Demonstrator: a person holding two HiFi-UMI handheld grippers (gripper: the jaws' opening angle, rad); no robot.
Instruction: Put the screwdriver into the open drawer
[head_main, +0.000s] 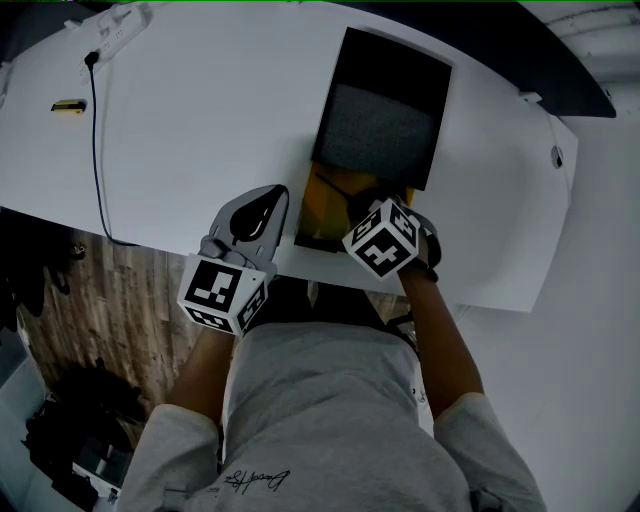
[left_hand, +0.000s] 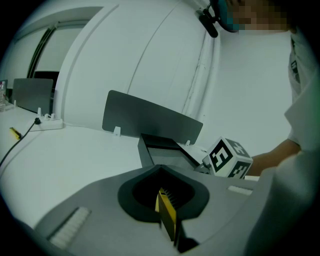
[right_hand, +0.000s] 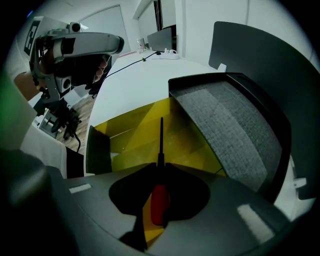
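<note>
Left of centre in the head view, the left gripper (head_main: 264, 210) sat clenched and empty at the white table's (head_main: 200, 120) edge. Right of it, the right gripper (right_hand: 161, 176) grasped the red-handled, black-shafted screwdriver (right_hand: 161, 136) over the open yellow-lined drawer (right_hand: 132, 131).

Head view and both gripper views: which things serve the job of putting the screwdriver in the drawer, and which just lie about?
Job: screwdriver, open drawer, drawer unit.
Lying about: power strip, black cable, small yellow item, grey divider panel.
</note>
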